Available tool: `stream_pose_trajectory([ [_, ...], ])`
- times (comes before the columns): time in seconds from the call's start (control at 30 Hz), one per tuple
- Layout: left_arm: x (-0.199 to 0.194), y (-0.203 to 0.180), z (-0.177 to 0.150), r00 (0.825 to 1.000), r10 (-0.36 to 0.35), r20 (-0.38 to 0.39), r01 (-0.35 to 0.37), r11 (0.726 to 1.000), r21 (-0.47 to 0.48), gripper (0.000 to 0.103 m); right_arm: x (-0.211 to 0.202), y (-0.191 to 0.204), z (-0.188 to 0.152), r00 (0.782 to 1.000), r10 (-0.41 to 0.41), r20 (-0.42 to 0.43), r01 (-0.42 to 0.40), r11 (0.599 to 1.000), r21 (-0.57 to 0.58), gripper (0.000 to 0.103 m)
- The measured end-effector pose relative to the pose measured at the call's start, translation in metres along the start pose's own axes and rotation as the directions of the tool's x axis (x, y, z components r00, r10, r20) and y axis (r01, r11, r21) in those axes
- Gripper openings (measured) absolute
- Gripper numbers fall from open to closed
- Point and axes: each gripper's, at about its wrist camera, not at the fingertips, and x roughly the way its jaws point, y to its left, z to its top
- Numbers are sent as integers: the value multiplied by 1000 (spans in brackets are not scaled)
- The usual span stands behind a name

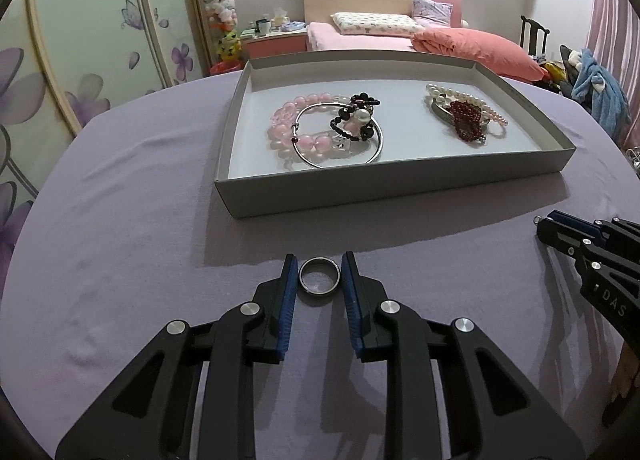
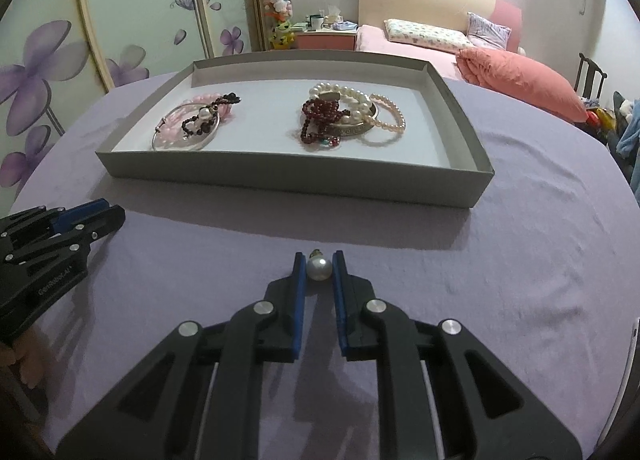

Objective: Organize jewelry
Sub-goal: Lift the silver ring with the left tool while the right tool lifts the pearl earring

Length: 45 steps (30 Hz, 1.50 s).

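In the left wrist view my left gripper [image 1: 320,274] is shut on a silver ring [image 1: 318,291], its blue pads against the ring's two sides just above the purple cloth. In the right wrist view my right gripper [image 2: 319,264] is shut on a white pearl piece [image 2: 319,271] with a small gold cap. Ahead of both lies a shallow grey tray [image 1: 384,184] [image 2: 280,176]. Its left pile holds pink beads [image 1: 288,116], a silver bangle and black beads. Its right pile holds pearl strands [image 2: 352,94] and dark red beads [image 2: 320,112]. Each gripper shows in the other's view: the right gripper [image 1: 550,222] and the left gripper [image 2: 108,212].
A purple cloth [image 1: 140,240] covers the round table. Behind it stand a bed with a pink quilt [image 1: 472,46], a nightstand, and a wardrobe with flower decals [image 2: 48,60]. Clothes are piled on a chair at far right [image 1: 596,88].
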Motion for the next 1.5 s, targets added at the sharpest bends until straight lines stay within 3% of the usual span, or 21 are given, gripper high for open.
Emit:
stream_pose_trajectory([
  [1.5,2,1,0,1000,-16,1,16,1000,-17,24,0,-9,1,1000,31,-1,-31,999,36,14],
])
